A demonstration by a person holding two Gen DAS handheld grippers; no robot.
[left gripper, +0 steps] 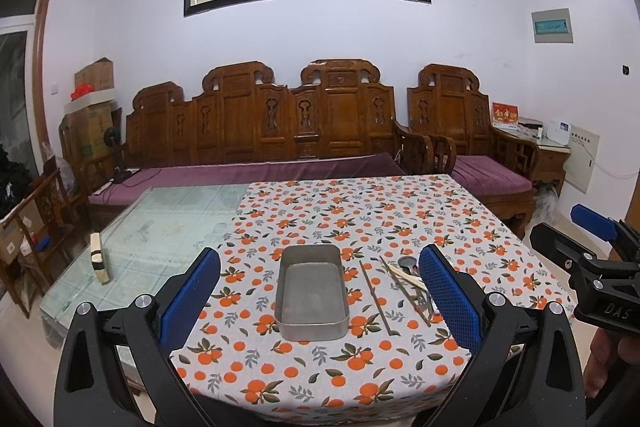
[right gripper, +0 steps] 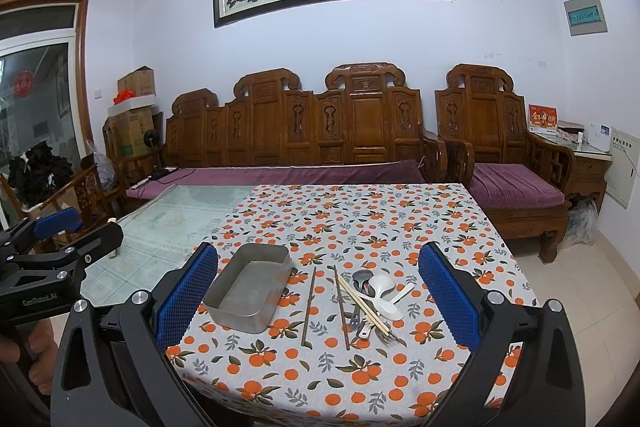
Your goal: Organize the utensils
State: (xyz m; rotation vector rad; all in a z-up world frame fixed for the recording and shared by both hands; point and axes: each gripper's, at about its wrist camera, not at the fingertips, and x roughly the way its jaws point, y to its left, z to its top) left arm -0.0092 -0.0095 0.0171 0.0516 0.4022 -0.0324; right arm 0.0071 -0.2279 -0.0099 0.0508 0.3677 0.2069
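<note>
An empty metal tray (left gripper: pixel 311 327) (right gripper: pixel 240 311) stands on the orange-print tablecloth (left gripper: pixel 360 211) (right gripper: pixel 360 215). To its right lie a dark chopstick (right gripper: pixel 309 307) (left gripper: pixel 374 297), a second dark chopstick (right gripper: pixel 341 307), and a pile of pale chopsticks (right gripper: pixel 362 303), white spoons (right gripper: pixel 384 289) and metal utensils (right gripper: pixel 356 319). The pile also shows in the left wrist view (left gripper: pixel 412 287). My left gripper (left gripper: pixel 318 291) is open, hovering in front of the tray. My right gripper (right gripper: pixel 318 291) is open, hovering in front of the utensils. Both are empty.
The bare glass part of the table (left gripper: pixel 160 227) (right gripper: pixel 168 223) lies to the left, with a small wooden block (left gripper: pixel 99 259) on it. A carved wooden sofa (left gripper: pixel 260 131) and armchair (left gripper: pixel 480 147) stand behind the table.
</note>
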